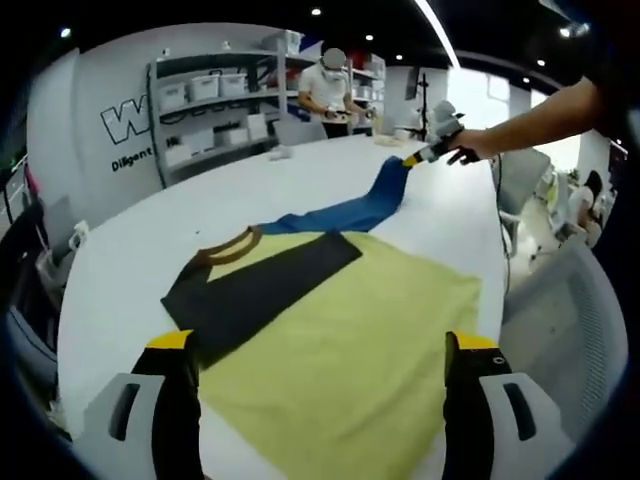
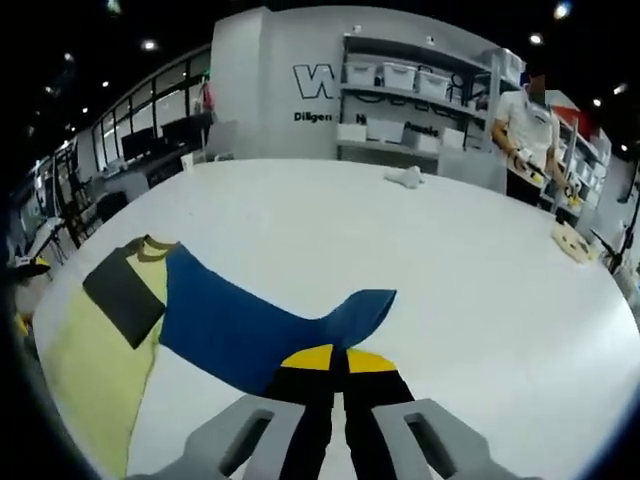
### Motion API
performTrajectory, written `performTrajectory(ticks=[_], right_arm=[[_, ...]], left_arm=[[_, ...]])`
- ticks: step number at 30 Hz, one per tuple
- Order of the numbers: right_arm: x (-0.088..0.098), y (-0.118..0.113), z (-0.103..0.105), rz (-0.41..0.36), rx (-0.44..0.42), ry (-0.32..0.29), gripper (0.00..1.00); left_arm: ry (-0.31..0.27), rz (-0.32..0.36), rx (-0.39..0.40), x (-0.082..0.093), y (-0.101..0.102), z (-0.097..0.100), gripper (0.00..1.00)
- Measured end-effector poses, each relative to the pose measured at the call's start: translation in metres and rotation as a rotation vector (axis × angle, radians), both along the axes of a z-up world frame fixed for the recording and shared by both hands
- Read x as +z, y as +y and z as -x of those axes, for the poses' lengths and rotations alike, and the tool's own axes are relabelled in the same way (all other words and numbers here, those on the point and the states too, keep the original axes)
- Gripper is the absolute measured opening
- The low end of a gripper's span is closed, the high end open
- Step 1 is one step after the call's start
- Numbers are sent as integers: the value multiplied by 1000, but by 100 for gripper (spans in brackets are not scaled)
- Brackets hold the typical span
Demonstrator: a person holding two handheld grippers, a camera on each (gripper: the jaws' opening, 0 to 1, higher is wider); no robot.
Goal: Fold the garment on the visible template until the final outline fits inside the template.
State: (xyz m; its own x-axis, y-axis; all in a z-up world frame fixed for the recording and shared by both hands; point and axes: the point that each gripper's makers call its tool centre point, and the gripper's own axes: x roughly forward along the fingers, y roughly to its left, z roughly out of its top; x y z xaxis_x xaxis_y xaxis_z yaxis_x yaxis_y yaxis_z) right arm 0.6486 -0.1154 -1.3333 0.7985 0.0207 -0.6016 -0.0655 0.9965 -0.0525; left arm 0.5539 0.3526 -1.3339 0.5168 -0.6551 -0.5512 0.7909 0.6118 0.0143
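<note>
On the white table (image 1: 150, 240), at your left side, the left gripper (image 1: 322, 350) hovers with its jaws wide open and empty over the yellow body of the T-shirt (image 1: 340, 340), which lies flat with a black rectangle template (image 1: 250, 285) on it. To the right, your right gripper (image 2: 330, 362) has its jaws closed on the end of the blue sleeve (image 2: 260, 330), stretched away from the body. The cloth looks light, soft and limp, so I think you should take it at edges or corners.
</note>
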Motion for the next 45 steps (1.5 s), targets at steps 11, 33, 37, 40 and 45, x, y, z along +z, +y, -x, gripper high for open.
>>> performTrajectory(ticks=[11, 33, 37, 40, 45], right_arm=[[31, 23, 13, 13, 1, -25, 0], [88, 90, 0, 1, 38, -86, 0], [101, 100, -3, 5, 44, -111, 0], [109, 106, -7, 2, 47, -128, 0], [118, 113, -9, 6, 53, -146, 0]], left_arm=[[-9, 36, -47, 5, 1, 1, 99], [-24, 68, -79, -1, 22, 13, 99], [-25, 90, -79, 5, 23, 12, 99], [-30, 95, -87, 7, 23, 12, 99], [-33, 114, -80, 12, 24, 11, 99]])
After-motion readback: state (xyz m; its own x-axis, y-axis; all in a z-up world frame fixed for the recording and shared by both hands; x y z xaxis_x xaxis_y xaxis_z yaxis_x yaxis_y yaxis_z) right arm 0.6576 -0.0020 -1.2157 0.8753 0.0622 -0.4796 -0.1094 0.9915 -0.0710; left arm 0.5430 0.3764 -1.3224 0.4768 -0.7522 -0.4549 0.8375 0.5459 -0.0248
